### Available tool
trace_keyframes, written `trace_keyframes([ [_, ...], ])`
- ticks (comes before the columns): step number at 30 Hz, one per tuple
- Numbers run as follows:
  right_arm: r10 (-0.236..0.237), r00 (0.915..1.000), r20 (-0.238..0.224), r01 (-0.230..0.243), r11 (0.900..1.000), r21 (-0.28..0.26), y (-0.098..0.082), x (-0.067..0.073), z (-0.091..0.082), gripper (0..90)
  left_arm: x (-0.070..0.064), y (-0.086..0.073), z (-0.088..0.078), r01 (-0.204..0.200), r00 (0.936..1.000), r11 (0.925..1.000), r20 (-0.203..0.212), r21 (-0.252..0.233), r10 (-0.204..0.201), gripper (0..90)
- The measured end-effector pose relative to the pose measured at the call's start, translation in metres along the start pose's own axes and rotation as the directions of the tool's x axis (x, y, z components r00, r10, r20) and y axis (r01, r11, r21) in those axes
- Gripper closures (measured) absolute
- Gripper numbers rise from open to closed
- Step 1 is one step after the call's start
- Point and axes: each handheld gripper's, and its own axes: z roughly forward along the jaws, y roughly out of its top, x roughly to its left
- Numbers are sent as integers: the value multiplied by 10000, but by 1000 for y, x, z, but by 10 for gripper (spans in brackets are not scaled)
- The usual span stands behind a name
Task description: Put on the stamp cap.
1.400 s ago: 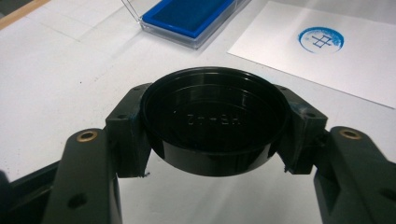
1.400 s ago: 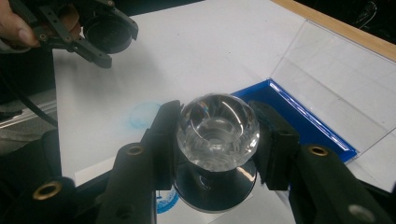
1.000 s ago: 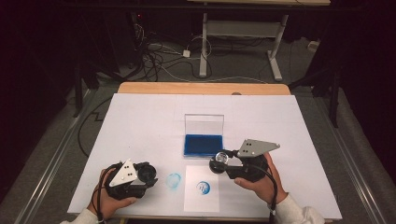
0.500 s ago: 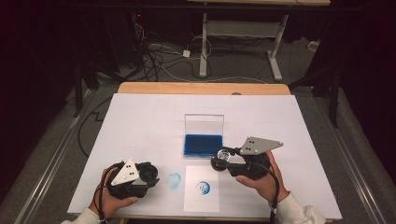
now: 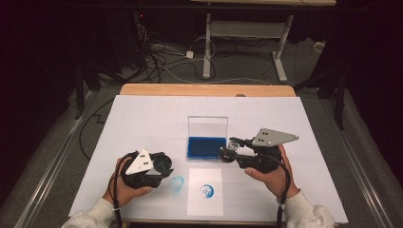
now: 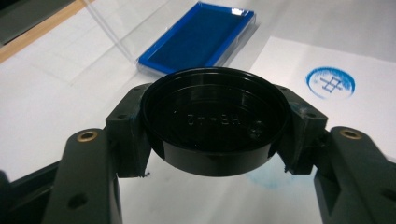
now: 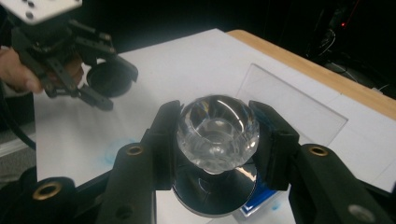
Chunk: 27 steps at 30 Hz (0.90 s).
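I'm holding the left gripper point(image 5: 159, 166) near the table's near-left edge, its jaws pinching a round black cap point(image 6: 215, 119). My right gripper point(image 5: 227, 153) is gripping a clear-handled stamp point(image 7: 217, 128) just right of the open blue ink pad point(image 5: 206, 147), with the stamped paper sheet point(image 5: 205, 191) lying nearer.

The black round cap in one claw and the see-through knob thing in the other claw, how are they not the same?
The black cap is dark and you cannot see through it; the clear knob is see-through and shiny like glass. The cap is flat and hollow like a shallow cup; the knob is a rounded ball above a dark round base. The left claw holds the cap, and the right claw holds the knob. Both are round and squeezed between two black jaws.
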Motion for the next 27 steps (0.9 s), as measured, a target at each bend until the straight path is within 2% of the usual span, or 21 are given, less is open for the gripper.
trace_keyframes([
  [5, 69, 10000, 44, -67, 9993, -380, 11, 0, 1, 566, -2, 13, 14, -107, 9997, 9998, 208, -164, 111, 365],
  [11, -129, 9997, -194, 116, 9980, -617, 22, 10, 10, 566, -11, 27, 28, -240, 9982, 9987, 531, -452, 264, 364],
  [19, -187, 9986, -497, 138, 9952, -966, 33, 24, 22, 566, -22, 42, 41, 27, 9962, 9946, 866, -1038, 63, 364],
  [21, -173, 9976, -665, 99, 9939, -1095, 35, 27, 25, 566, -23, 46, 43, 79, 9962, 9932, 876, -1161, 24, 364],
  [27, 35, 9972, -745, -126, 9925, -1212, 38, 33, 34, 566, -28, 56, 51, 396, 9957, 9861, 891, -1613, -254, 364],
])
